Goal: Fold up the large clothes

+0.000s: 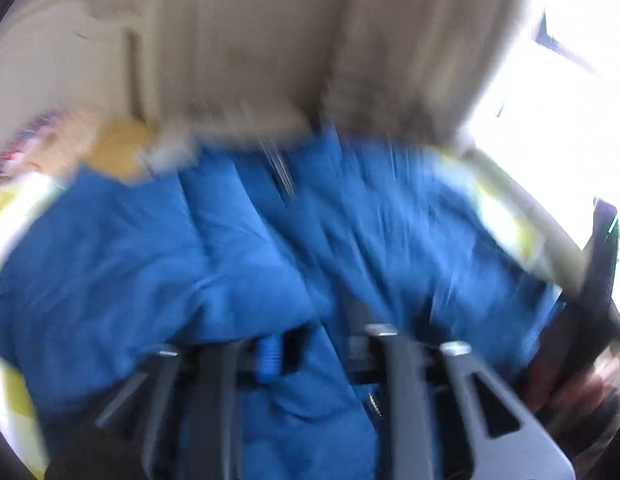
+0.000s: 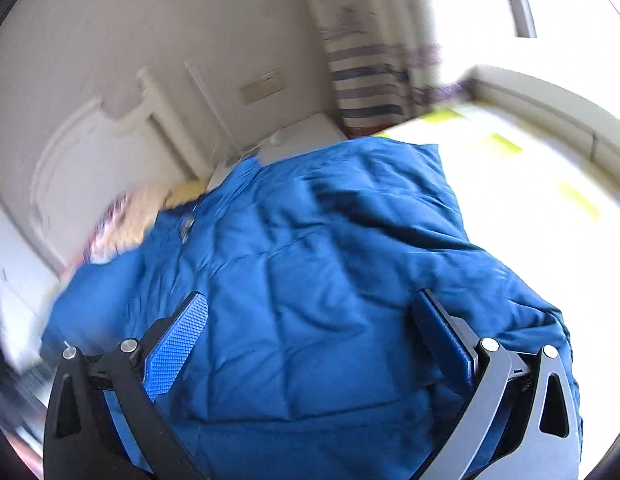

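A white bedsheet [image 2: 510, 208] with yellow-green patches fills the area toward three o'clock. A striped curtain [image 2: 370, 84] hangs at about one o'clock, a bright window [image 2: 570, 0] beyond it. A cream wall [image 2: 109, 40] spans eleven o'clock, with a blurred tan pillow [image 2: 149, 208] at nine.

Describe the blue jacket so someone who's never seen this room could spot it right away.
Find the bed with the white and yellow-green cover beside the bright window. Spread across it lies the blue jacket, a puffy quilted one with stitched squares. Nothing else there is solid deep blue; the striped curtain behind it is pale.
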A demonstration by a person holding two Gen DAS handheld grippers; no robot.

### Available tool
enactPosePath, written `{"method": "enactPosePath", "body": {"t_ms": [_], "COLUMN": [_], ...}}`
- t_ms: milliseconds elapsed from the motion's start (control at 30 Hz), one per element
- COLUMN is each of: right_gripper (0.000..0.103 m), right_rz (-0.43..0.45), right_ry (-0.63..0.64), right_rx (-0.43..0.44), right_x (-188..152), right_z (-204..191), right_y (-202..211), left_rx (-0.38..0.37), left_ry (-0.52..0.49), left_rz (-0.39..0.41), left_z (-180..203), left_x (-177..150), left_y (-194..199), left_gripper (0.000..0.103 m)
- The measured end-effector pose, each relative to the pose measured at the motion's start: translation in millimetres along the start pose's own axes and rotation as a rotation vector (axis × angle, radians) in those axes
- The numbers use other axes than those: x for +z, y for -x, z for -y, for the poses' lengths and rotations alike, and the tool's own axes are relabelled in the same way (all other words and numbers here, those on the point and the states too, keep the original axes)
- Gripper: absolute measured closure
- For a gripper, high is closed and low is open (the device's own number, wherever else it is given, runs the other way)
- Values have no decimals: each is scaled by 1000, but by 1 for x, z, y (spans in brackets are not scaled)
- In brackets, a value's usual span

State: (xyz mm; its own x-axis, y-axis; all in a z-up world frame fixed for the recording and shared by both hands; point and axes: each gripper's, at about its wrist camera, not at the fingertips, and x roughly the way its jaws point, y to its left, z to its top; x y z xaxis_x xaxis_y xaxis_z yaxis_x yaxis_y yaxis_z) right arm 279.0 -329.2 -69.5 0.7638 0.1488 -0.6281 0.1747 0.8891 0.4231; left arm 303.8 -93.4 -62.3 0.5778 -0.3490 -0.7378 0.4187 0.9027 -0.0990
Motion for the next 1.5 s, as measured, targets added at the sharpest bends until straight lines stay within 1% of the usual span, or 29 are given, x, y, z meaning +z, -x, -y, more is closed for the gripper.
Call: {"method": "enactPosePath", "body": {"t_ms": [33, 67, 100, 133, 167, 200, 233, 300, 333, 400, 467, 500, 533, 600, 633, 700, 767, 800, 833, 900, 933, 967, 1000, 1167, 1300, 1367, 1400, 1433, 1500], "right_gripper": [5, 5, 5, 5, 5, 5, 5, 5, 5, 5, 5, 5, 5, 5, 5, 5, 5, 5, 5, 5, 5, 5, 5, 5, 6, 7, 7, 7, 7], "right_rz": [0, 2, 2, -3, -9, -14, -15, -12, -11, -12, -14, -18, -19, -25, -29, -30, -31, -33, -34, -36, -37, -37, -39, -47, -11, 22, 39, 49, 74], "right_ry": [-3, 6, 19, 46, 58, 66, 68, 60, 53, 49, 58, 65, 69, 79, 85, 92, 97, 99, 100, 101, 103, 104, 109, 147, 195, 300, 400, 471, 681], "right_rx": [4, -1, -9, -20, -23, -29, -31, -23, -19, -17, -25, -29, -32, -36, -39, -46, -50, -51, -51, -51, -53, -55, -57, -72, -65, -44, -27, -17, -3], "right_x": [0, 1, 1, 1, 0, 0, 0, 1, 0, -3, -4, -4, -4, -5, -5, -5, -5, -5, -5, -5, -6, -6, -6, -8, -10, -16, -23, -29, -50], "right_z": [1, -1, -3, -8, -10, -12, -12, -10, -9, -7, -9, -10, -11, -13, -14, -16, -16, -16, -17, -17, -17, -18, -19, -27, -37, -57, -78, -92, -136], "right_y": [0, 0, 0, -2, -3, -5, -5, -4, -4, -2, -3, -4, -4, -6, -7, -7, -8, -8, -9, -9, -9, -10, -10, -13, -6, 1, 6, 9, 16], "left_rx": [39, 63, 65, 67, 75, 90, 93, 37, 23, 53, 95, 120, 145, 179, 223, 288, 291, 330, 360, 375, 379, 381, 384, 398, 403, 379, 362, 350, 339], "left_ry": [-70, -154, -201, -251, -276, -304, -309, -252, -215, -99, 44, 161, 252, 349, 368, 370, 368, 361, 354, 355, 359, 359, 359, 358, 356, 373, 388, 399, 412], "left_rz": [6, 0, -10, -15, -8, 16, 49, 146, 183, 252, 287, 296, 290, 242, 208, 149, 101, 55, 25, -10, -17, -17, -14, -10, -7, -6, -4, -2, 2], "left_z": [13, 27, 32, 40, 43, 45, 42, 34, 24, -7, -45, -74, -97, -129, -140, -150, -153, -152, -152, -153, -155, -158, -159, -160, -161, -165, -168, -170, -172], "left_x": [-7, -12, -18, -20, -22, -24, -26, -32, -32, -35, -42, -52, -60, -74, -77, -77, -74, -72, -71, -70, -70, -76, -78, -83, -89, -91, -92, -92, -91], "left_y": [-8, -12, -11, -6, 0, 12, 24, 66, 79, 108, 124, 133, 138, 141, 137, 127, 113, 101, 93, 74, 67, 70, 66, 58, 60, 63, 64, 64, 63], "left_gripper": [35, 27, 14, 10, 9, 9, 9, 9, 8, 7, 7, 7, 7, 8, 8, 8, 8, 8, 9, 9, 7, 6, 2, 2, 2, 2, 2, 2, 2]}}
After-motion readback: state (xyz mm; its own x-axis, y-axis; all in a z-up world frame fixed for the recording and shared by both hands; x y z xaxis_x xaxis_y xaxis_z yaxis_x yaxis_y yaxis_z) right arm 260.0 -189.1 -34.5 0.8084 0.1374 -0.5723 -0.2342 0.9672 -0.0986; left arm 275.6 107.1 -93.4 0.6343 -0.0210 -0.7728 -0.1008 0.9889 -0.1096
